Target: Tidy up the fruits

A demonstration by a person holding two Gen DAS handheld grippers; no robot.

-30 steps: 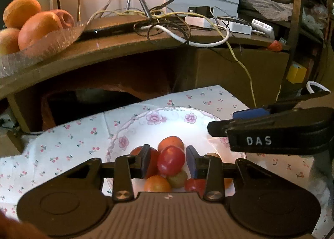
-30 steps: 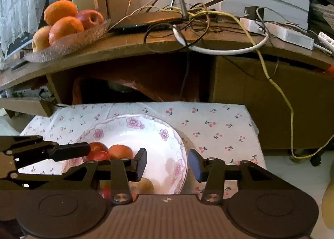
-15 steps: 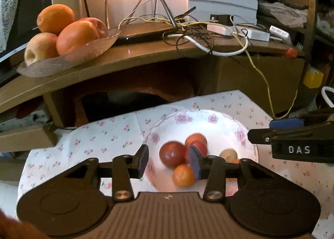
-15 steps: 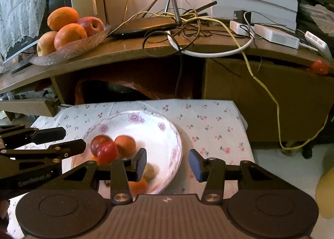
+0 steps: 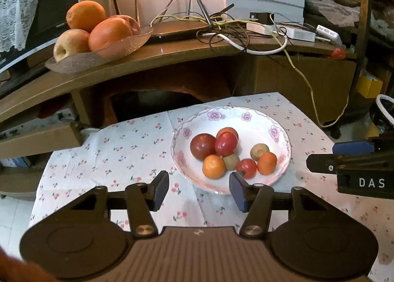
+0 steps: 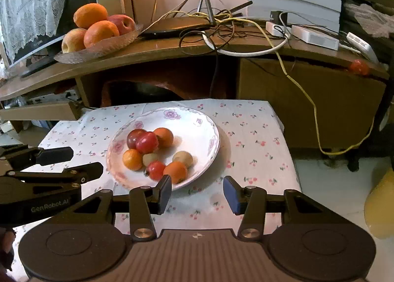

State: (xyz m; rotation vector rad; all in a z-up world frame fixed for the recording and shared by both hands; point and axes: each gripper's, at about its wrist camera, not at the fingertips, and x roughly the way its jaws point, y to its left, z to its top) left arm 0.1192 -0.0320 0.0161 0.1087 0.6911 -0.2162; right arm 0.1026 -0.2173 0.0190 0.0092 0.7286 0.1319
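A white floral plate (image 5: 280, 134) (image 6: 197, 119) sits on a cherry-print cloth and holds several small fruits: red ones (image 5: 226, 143), orange ones (image 5: 213, 166) and brownish ones (image 5: 259, 151). My left gripper (image 5: 199, 190) is open and empty, hovering just before the plate's near-left rim. My right gripper (image 6: 196, 192) is open and empty, before the plate's near-right rim. Each gripper shows in the other's view: the right one (image 5: 320, 158) at the right edge, the left one (image 6: 73, 162) at the left edge.
A glass dish (image 5: 103, 54) (image 6: 106, 46) of oranges and apples stands on the wooden shelf behind. Tangled cables and a router (image 5: 221, 33) lie beside it. A small red fruit (image 6: 358, 66) sits at the shelf's right end. Floor lies past the cloth's right edge.
Both grippers have pulled back and up from the plate. The left gripper, earlier around a red fruit, has opened wider and is empty; the fruit lies on the plate.
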